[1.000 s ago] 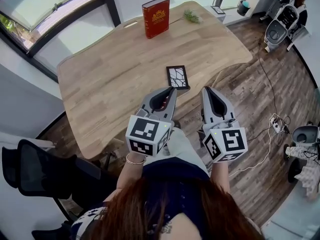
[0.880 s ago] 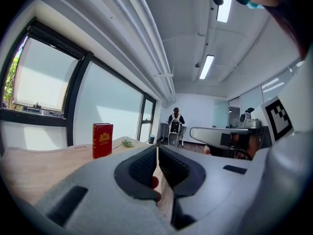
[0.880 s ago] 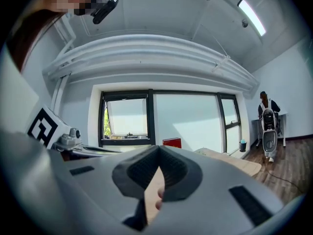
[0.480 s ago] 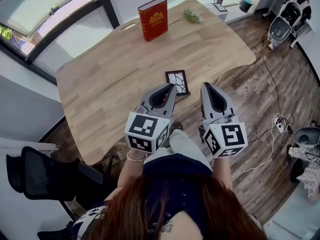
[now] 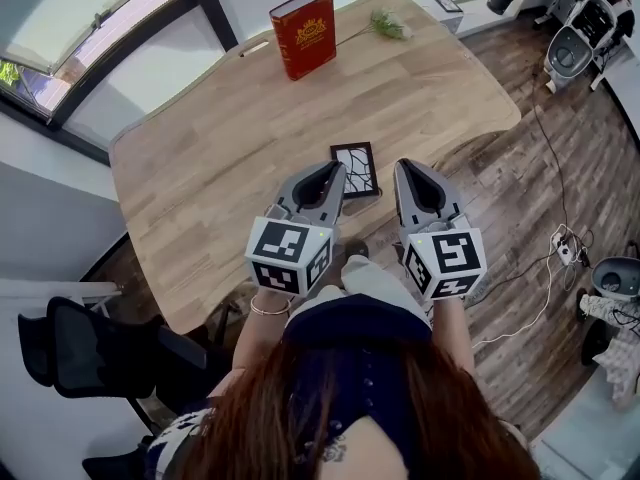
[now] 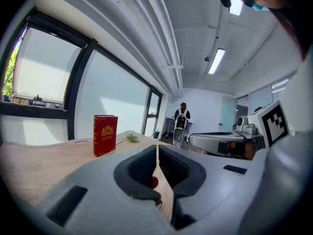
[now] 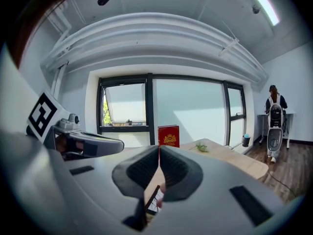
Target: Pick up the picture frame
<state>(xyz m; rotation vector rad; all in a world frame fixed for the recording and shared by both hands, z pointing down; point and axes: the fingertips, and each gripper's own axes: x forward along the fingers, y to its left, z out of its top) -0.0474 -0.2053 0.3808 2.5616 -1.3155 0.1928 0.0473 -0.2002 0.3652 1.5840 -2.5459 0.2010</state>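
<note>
One wooden tabletop carries it all. Left claw and right claw, both closed on nothing, hover side by side at its near edge, likely staged for the reach. Red book stands upright far back, out of the way. Picture frame lies flat, face up, between the claw tips, long axis pointing away from the person.

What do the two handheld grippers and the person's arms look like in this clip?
The left gripper and right gripper have light grey tapered shells with black ribbed pads. Each carries a white cube with black square markers. No cables show. The person wears a thin bracelet on the left wrist and a dark navy top.
</note>
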